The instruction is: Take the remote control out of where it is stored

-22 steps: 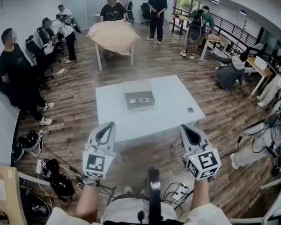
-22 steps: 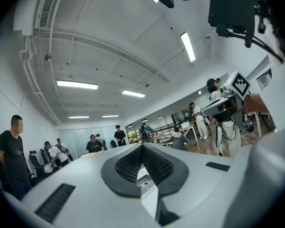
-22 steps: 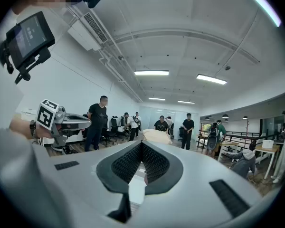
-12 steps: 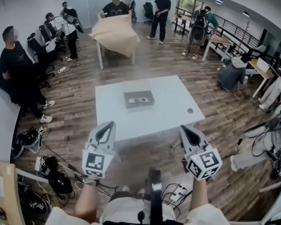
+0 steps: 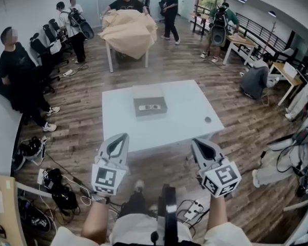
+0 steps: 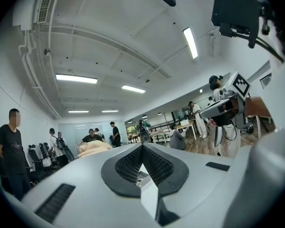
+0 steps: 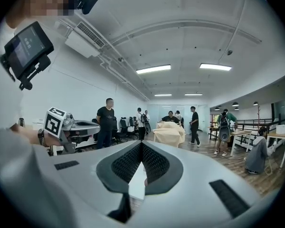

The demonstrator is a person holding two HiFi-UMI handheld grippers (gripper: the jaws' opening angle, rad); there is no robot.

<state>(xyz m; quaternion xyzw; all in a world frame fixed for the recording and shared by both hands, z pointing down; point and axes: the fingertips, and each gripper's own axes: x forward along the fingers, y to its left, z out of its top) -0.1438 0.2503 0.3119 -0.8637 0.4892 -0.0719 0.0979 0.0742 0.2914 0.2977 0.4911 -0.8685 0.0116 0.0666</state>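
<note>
You hold both tools level and side by side in front of you, short of the white table (image 5: 187,104) and not touching it. Your left gripper (image 5: 121,140) has its tongs pressed together: in the left gripper view the two dark ribbed pads (image 6: 128,164) meet at their tips, with only a small empty triangular gap behind the tips and nothing caught in it. Your right gripper (image 5: 197,145) looks the same in its own view, pads touching at the tips and pinching nothing. Each gripper view also catches the other tool off to the side, marker cube and all. The remote control (image 5: 150,107) lies flat inside a shallow grey box (image 5: 150,114) that sits on the table a little left of its middle, towards the far side. It is well apart from both grippers, and the table's bare near half lies between you and it. A small dark round object (image 5: 208,120) rests on the table near its right edge; you cannot tell what it is. Beyond the table, across the wooden floor (image 5: 87,99), stands another table draped in a beige cloth (image 5: 129,29) with people gathered round its far end, and a person in black (image 5: 13,68) sits by the wall at the left. A tangle of cables and gear (image 5: 59,191) lies on the floor near your left side.
</note>
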